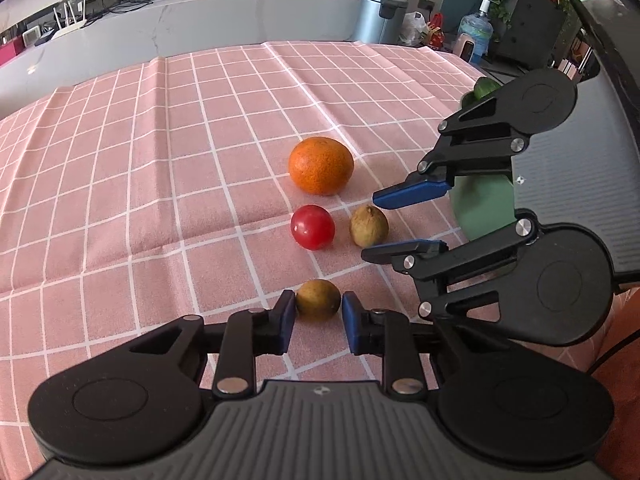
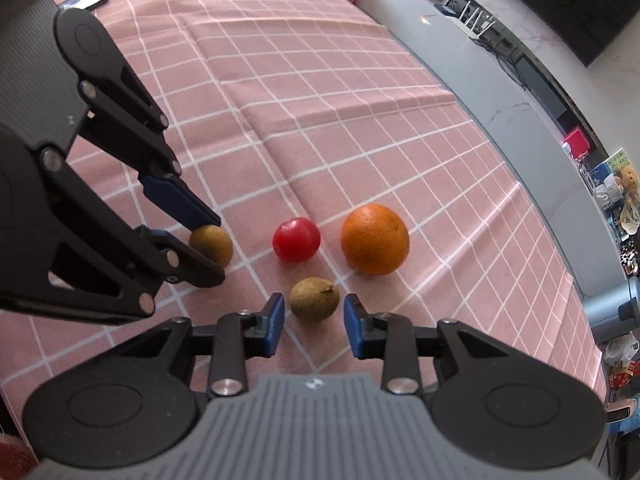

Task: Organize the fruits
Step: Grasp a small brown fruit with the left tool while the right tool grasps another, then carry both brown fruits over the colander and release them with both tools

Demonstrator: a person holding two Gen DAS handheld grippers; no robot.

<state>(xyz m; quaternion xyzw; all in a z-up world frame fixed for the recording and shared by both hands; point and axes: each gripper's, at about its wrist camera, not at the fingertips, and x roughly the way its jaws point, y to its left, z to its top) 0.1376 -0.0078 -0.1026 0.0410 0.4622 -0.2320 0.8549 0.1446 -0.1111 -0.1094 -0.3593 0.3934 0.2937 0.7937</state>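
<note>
On the pink checked tablecloth [image 1: 160, 160] four fruits lie close together. In the left wrist view, the left gripper [image 1: 319, 310] brackets a brownish-green longan [image 1: 318, 299]: its left blue pad touches the fruit's side, while a thin gap shows at the right pad, so the jaws are closing in but not fully pinching. Just beyond it rests a red cherry tomato [image 1: 312, 227], with an orange [image 1: 321, 165] behind that. To the tomato's right sits a second longan [image 1: 369, 226], tan with a stem nub, lying just ahead of the right gripper [image 1: 370, 226], whose fingers are spread and reach in from the right. Behind that gripper stands a green bowl [image 1: 484, 208]. In the right wrist view the tan longan sits between the parted pads, touching neither.
</note>
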